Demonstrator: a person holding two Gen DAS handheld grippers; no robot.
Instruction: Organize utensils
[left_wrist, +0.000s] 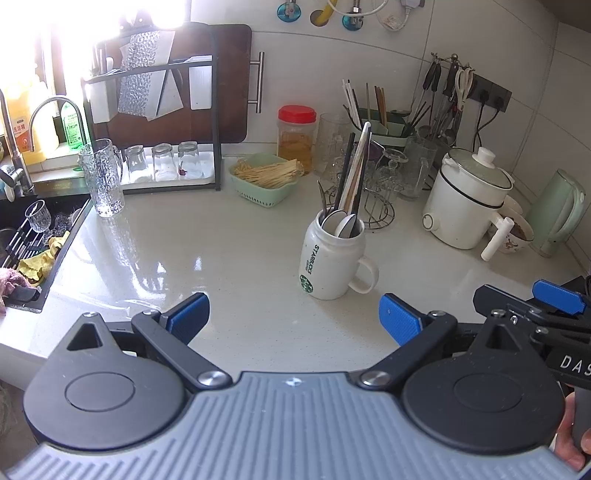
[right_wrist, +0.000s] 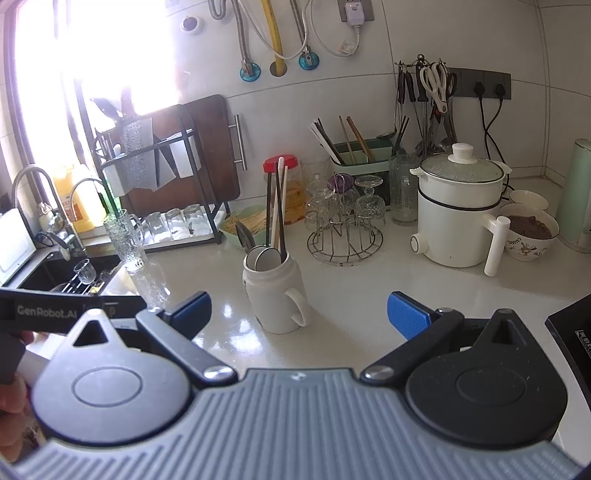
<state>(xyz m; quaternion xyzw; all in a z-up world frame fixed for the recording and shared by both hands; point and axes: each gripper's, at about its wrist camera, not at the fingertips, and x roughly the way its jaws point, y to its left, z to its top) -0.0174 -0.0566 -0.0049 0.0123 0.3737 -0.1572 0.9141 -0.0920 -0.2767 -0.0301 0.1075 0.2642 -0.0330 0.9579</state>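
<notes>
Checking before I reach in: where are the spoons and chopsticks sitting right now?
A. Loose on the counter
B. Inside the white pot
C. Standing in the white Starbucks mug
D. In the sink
C: the spoons and chopsticks stand upright in the white mug, which sits on the counter ahead of both open grippers, left and right.

The window (left_wrist: 110, 22) at the upper left of both frames is blown out to white, hiding what lies beyond. Inside the mug (left_wrist: 328, 254), the lower ends of the utensils (left_wrist: 351, 177) are hidden. At the left edge the sink (left_wrist: 33, 236) is cut off; its contents blur together.
</notes>
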